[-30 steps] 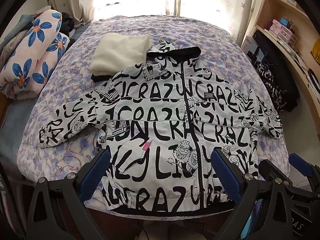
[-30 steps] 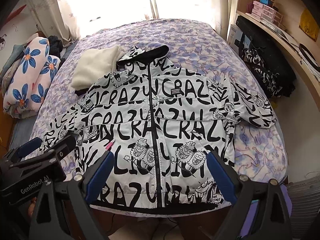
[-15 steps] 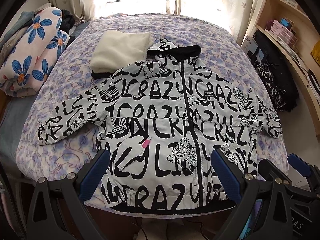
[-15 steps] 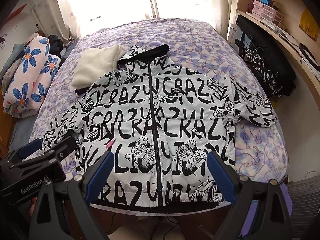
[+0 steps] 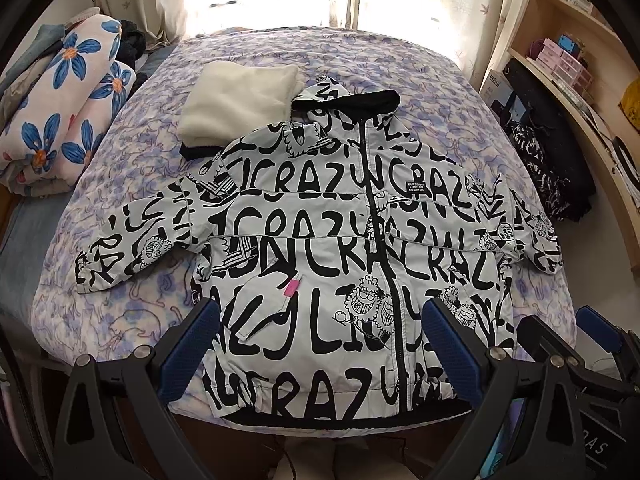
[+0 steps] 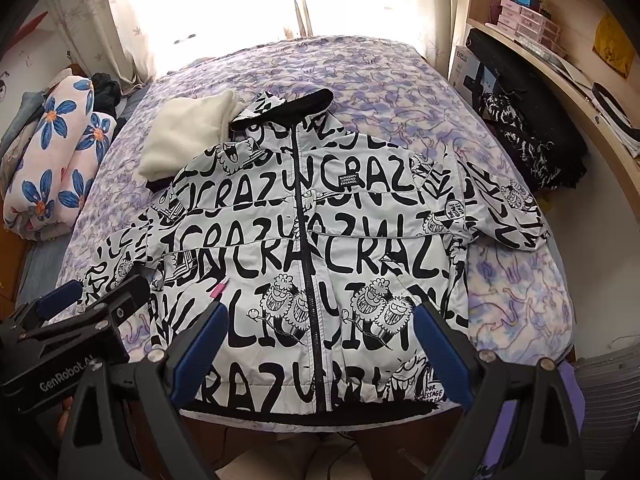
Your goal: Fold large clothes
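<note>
Here, both tools hover wide open and empty: left tool (image 5: 320, 344), right tool (image 6: 320, 344). The jacket (image 5: 340, 248) lies flat on the bed (image 5: 400, 64), zipped front up, hem at 6 o'clock, hood at 12, sleeves toward 9 and 3. Pinching each sleeve cuff cleanly should start a neat inward fold.

jacket (image 6: 320, 240) flat, zipped, on bed (image 6: 400, 92) | right gripper (image 6: 320, 344) wide apart above hem
</note>
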Demonstrator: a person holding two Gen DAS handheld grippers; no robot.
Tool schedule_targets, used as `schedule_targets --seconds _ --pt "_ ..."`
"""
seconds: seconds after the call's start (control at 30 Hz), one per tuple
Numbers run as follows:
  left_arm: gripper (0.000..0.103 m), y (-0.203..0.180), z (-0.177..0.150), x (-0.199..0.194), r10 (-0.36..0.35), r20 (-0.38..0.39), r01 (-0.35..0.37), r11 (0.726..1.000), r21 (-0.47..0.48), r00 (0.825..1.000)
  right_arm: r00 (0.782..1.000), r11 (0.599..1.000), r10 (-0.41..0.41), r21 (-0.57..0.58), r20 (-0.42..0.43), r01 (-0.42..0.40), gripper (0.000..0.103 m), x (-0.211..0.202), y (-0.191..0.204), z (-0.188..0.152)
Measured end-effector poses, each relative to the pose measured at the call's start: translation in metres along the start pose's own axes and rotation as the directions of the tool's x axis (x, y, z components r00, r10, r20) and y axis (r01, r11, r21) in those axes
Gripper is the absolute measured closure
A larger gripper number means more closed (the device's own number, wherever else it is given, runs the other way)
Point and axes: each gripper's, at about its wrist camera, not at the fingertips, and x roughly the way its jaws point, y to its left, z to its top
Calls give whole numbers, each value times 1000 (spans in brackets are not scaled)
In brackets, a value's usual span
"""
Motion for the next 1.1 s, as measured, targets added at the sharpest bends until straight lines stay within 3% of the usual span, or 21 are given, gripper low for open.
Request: schedule_targets --seconds 0.47,0.87,1.1 --pt "3 -2 10 4 -21 7 21 999 35 1000 998 999 -46 31 46 45 9 -8 10 -1" --pt "3 -2 26 -6 -91 70 86 994 74 993 988 993 -114 50 108 109 9 -25 14 2" --pt "3 -8 30 -10 -124 100 115 989 96 987 987 989 -126 88 104 117 9 -27 5 -1"
